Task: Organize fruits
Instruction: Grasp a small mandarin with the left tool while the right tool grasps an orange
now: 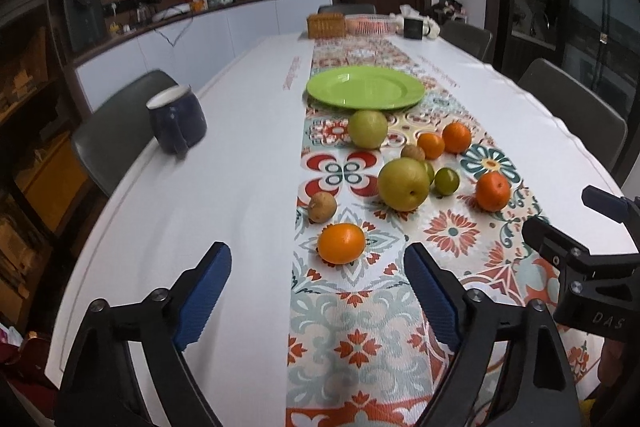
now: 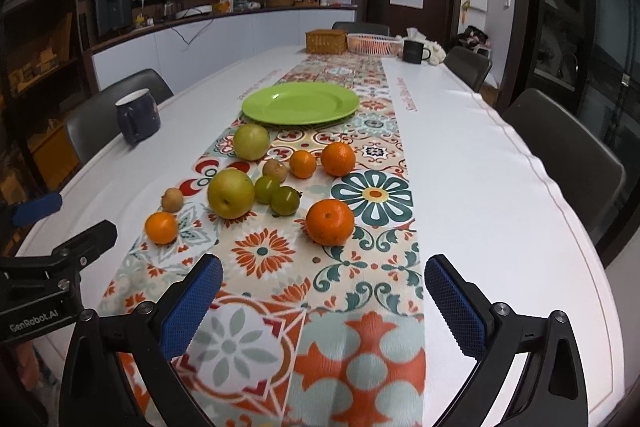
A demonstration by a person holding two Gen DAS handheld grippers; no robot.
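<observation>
Left gripper (image 1: pixel 318 291) jaws apart, empty, right gripper (image 2: pixel 323 303) likewise, one green fruit (image 1: pixel 429 171) half hidden behind pear (image 1: pixel 403 183)

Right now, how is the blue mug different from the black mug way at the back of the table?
The blue mug sits nearer, alone by the table's left edge; the black mug stands at the far end beside a pink basket. The blue mug is navy with a white rim and looks rounder; the black mug is dark all over with straighter sides. The blue mug's handle faces the camera; the black mug's handle points right. Both stand upright on the white tablecloth.
</observation>
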